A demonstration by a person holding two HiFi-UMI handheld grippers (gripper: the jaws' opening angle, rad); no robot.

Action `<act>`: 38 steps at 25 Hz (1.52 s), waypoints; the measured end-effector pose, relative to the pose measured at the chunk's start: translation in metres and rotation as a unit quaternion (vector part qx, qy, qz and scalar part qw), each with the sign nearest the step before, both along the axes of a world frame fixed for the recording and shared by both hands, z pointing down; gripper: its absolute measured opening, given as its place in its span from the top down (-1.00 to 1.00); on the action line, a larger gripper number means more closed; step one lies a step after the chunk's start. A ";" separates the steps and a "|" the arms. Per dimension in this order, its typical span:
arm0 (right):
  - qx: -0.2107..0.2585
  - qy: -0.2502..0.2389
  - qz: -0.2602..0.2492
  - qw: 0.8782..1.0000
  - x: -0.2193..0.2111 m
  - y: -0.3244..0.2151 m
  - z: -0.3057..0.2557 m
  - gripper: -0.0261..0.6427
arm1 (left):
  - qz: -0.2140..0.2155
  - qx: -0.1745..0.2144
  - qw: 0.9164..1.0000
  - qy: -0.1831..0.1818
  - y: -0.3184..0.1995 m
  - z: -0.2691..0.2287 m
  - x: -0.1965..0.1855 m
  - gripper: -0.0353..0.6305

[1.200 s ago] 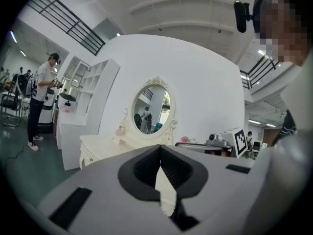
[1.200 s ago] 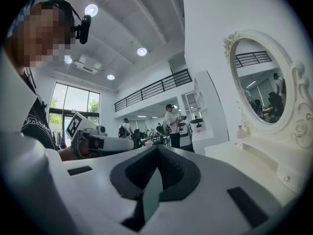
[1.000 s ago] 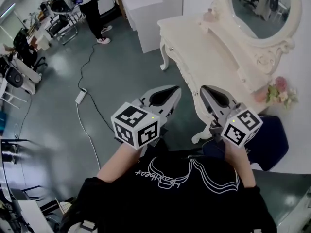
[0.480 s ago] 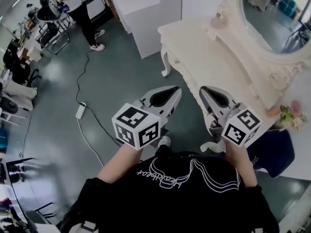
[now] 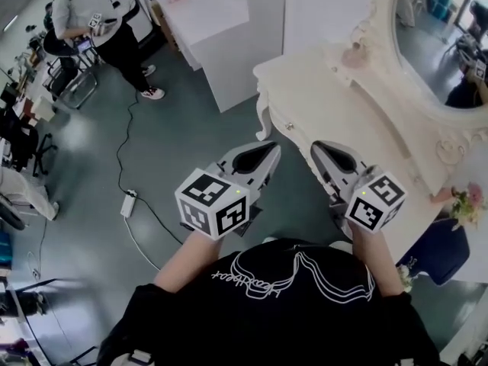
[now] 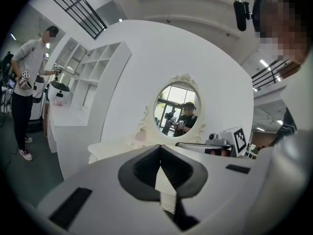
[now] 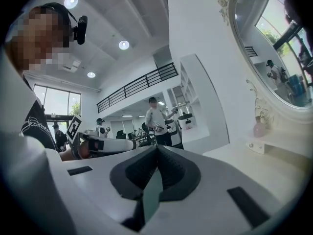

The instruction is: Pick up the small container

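Note:
The small container is a pink bottle on the raised back ledge of the cream dressing table, just left of the oval mirror. It shows small in the left gripper view and at the right in the right gripper view. Both grippers hover side by side in front of my chest, short of the table's near corner and well away from the bottle. My left gripper is shut and empty. The same goes for my right gripper.
A white cabinet stands left of the table. A person stands at the far left by chairs. A cable and power strip lie on the grey floor. A blue stool and flowers are at the right.
I have walked towards the dressing table: table, mirror and cabinet now lie nearer and lower in the head view. Both grippers moved along with me, still shut and side by side.

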State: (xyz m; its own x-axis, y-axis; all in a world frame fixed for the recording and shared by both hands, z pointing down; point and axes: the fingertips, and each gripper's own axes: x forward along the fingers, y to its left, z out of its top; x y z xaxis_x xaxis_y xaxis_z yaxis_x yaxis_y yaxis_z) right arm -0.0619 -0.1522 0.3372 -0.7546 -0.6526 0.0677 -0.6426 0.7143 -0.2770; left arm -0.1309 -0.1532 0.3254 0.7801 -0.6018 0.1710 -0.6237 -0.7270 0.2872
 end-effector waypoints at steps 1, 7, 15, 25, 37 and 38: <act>-0.001 0.001 0.002 1.000 -0.003 -0.005 0.002 0.91 | 0.002 -0.001 1.000 0.000 -0.005 0.002 -0.002 0.88; -0.005 -0.001 0.006 1.000 -0.013 -0.033 0.010 0.91 | 0.012 -0.008 1.000 -0.001 -0.032 0.016 -0.006 0.88; -0.007 -0.007 0.008 1.000 -0.010 -0.094 0.012 0.91 | 0.023 -0.012 1.000 -0.008 -0.087 0.020 -0.001 0.88; -0.018 -0.022 0.042 0.999 0.030 -0.220 0.021 0.91 | 0.039 -0.031 0.999 -0.019 -0.217 0.032 0.031 0.88; 0.002 -0.012 0.113 0.993 0.106 -0.317 0.014 0.91 | 0.096 -0.023 0.995 -0.026 -0.316 0.034 0.095 0.88; 0.001 -0.012 0.119 0.993 0.113 -0.321 0.015 0.91 | 0.101 -0.025 0.994 -0.027 -0.321 0.035 0.100 0.88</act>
